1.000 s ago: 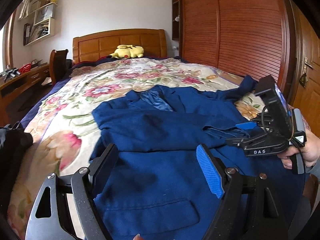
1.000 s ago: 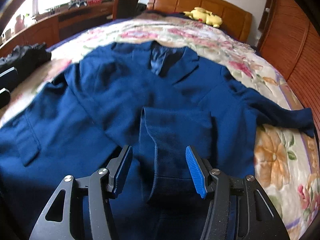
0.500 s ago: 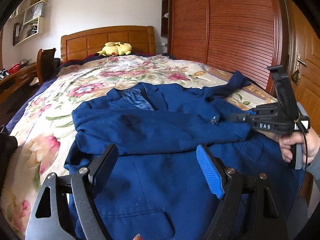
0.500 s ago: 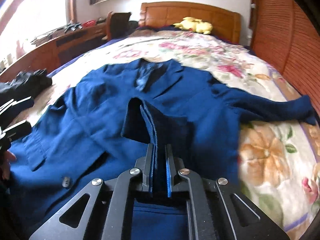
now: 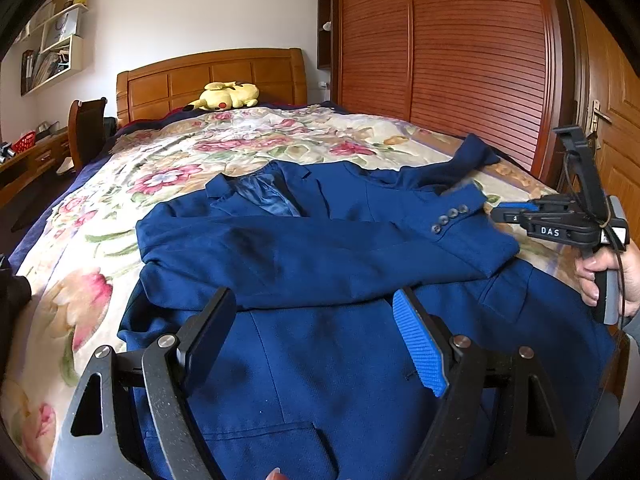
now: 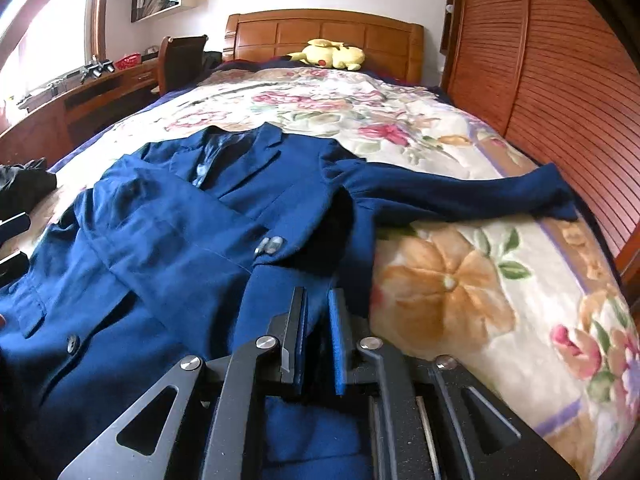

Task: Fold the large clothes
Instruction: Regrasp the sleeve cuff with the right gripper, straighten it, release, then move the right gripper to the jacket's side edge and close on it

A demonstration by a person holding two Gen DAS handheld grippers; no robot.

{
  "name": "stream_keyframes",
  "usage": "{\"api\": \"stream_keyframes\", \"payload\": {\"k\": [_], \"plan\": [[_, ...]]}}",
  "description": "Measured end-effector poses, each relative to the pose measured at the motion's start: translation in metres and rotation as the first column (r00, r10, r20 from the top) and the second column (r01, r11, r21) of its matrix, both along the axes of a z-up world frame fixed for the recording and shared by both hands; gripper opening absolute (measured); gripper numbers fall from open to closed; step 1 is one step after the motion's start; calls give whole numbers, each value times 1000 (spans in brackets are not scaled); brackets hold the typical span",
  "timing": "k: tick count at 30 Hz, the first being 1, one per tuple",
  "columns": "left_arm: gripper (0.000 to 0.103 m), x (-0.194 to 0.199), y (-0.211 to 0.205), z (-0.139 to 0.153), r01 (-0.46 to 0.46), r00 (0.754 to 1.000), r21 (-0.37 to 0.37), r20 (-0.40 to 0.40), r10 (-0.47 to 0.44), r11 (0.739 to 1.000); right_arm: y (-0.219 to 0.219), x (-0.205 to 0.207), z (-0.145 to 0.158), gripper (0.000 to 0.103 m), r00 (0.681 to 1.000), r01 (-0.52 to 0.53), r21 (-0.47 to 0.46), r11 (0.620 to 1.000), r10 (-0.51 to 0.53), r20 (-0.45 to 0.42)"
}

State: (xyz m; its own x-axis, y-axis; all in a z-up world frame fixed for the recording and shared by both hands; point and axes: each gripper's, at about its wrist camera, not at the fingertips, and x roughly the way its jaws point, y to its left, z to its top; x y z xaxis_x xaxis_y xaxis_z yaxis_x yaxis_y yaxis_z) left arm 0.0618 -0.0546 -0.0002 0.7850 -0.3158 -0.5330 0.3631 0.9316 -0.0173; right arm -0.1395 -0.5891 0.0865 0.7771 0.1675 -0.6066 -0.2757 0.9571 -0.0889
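Note:
A navy blue suit jacket (image 5: pixel 320 248) lies front-up on the floral bedspread (image 5: pixel 224 140). One sleeve (image 5: pixel 360 252) is folded across the chest, its buttoned cuff (image 5: pixel 452 216) toward the right. My right gripper (image 6: pixel 318 320) is shut on that cuff's edge; it also shows at the right of the left wrist view (image 5: pixel 516 210). The other sleeve (image 6: pixel 460 192) lies stretched out to the right on the bed. My left gripper (image 5: pixel 316 340) is open and empty, just above the jacket's lower front near a pocket flap (image 5: pixel 256 432).
A yellow plush toy (image 5: pixel 226 96) lies at the wooden headboard (image 5: pixel 208 76). A slatted wooden wardrobe (image 5: pixel 460 52) runs along the bed's right side. A desk and a chair (image 6: pixel 180 60) stand at the left. A dark garment (image 6: pixel 24 184) lies on the bed's left edge.
My right gripper closed on the sleeve cuff and pulled it to the right, across the jacket's chest. My left gripper stayed open over the lower front.

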Motion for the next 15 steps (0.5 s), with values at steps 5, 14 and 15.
{"api": "stream_keyframes", "payload": {"k": [5,14,15], "plan": [[82,0,0,0,0,1000,0,0,0,1000,4,-10,6,48,1000,-1,-1,1000,1,29],[82,0,-1,-1,0,1000,3,-1,0,1000,24,3,-19,48,991,-110,-29,994,107,-82],[82,-1,-1,-1,0,1000,6,-2,0,1000,25,9,-25,48,988,-112,-38,993,107,-109]]}}
